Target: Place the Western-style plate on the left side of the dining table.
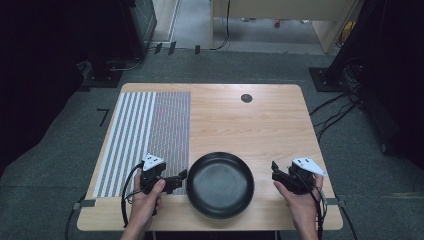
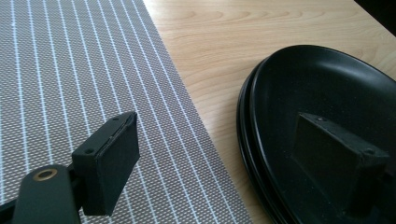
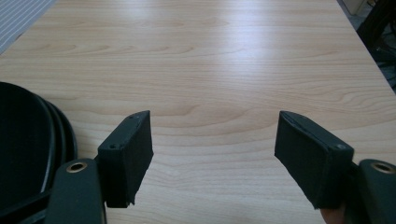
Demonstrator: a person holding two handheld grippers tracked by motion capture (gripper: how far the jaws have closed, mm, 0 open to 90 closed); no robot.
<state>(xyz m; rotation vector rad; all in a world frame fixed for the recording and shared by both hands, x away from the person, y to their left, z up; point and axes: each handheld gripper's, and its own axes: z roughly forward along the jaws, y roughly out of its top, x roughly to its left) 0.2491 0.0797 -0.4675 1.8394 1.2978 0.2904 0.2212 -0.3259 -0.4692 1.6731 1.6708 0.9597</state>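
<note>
Black pan (image 1: 220, 184) sits near-centre on table (image 1: 260, 120), just right of striped mat (image 1: 145, 135) – rim close to mat edge. Left gripper (image 1: 181, 178) at pan's left rim, jaws apart: one over mat, other over pan's inside. Right gripper (image 1: 274, 171) just right of pan, jaws apart over bare wood – nothing between them.

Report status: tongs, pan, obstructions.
Left tongs open, straddling the black pan rim. Right tongs open over bare table. Striped mat beside pan; nothing blocking.
</note>
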